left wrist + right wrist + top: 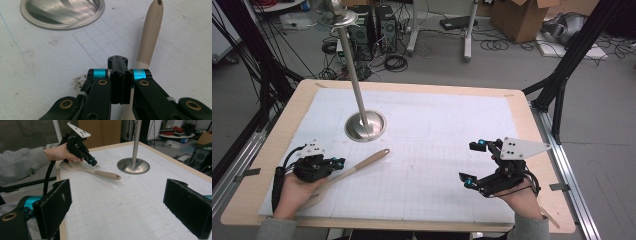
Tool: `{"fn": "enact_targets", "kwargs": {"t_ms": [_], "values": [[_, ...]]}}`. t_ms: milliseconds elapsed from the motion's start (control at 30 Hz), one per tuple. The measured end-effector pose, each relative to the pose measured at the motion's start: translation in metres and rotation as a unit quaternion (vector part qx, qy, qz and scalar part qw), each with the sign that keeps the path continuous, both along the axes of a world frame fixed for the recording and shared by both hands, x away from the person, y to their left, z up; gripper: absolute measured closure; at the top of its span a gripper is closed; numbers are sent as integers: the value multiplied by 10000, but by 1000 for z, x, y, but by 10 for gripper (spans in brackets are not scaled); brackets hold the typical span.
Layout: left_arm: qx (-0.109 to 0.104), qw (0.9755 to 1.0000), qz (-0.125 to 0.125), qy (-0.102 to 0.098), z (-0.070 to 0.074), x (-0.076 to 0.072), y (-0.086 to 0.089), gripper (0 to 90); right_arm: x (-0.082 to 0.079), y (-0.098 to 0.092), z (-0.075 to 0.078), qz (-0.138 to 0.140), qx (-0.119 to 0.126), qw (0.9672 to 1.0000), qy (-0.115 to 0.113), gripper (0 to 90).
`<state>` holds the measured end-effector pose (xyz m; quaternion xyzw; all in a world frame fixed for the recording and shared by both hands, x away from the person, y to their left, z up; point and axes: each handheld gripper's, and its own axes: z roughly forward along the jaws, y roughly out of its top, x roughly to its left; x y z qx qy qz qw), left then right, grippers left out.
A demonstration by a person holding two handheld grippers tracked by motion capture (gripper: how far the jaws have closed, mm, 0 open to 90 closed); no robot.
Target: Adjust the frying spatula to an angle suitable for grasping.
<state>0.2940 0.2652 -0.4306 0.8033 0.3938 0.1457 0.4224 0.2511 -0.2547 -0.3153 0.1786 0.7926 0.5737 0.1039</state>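
The left claw (337,162) hovers low over the wooden spatula (357,168), its jaws pressed fully together with nothing between them, as the left gripper view shows: the two black pads meet face to face above the handle. The spatula lies flat on the white gridded surface (437,150), directly beneath and just ahead of this claw; its broad blade sits back under the person's left hand (294,192), and its long axis runs forward from there, so the handle with its small hanging hole (159,2) points away from the claw, slightly off to the right of the jaw line in the left gripper view. Beyond the handle's tip, off to the left, stands the round metal base (365,125) of an upright pole, apart from the spatula. The right claw (474,162) is held well apart from the spatula on the other side of the surface, jaws spread wide and empty. The left is plainly the nearer; to take the handle it would likely need to open its jaws first and settle astride the shaft, across its length.
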Motion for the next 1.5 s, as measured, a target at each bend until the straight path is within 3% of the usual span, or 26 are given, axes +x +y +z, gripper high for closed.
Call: {"fn": "enact_targets", "kwargs": {"t_ms": [100,333,600,867,1100,1167,1300,1500], "values": [[32,10000,36,59,-1,0,1,897,0,0,0,-1,-8,10000,-8,72],[345,9984,-54,453,-3,0,0,897,1,0,0,-6,7,10000,-19,72],[666,9957,-145,624,0,0,-9,898,1,0,0,-3,-6,10000,-11,72],[626,9949,-70,789,3,-1,-7,898,1,0,-1,4,-6,10000,-2,72],[855,9926,-4,866,6,-3,-11,898,2,1,-1,22,-2,10000,5,72],[1113,9899,63,881,4,-3,-12,898,1,0,-1,15,1,10000,39,72],[972,9911,86,902,3,-3,-9,899,2,1,-1,24,5,10000,19,72],[1120,9878,111,1079,6,-5,-14,899,3,2,-2,30,-18,10000,3,72]]}}
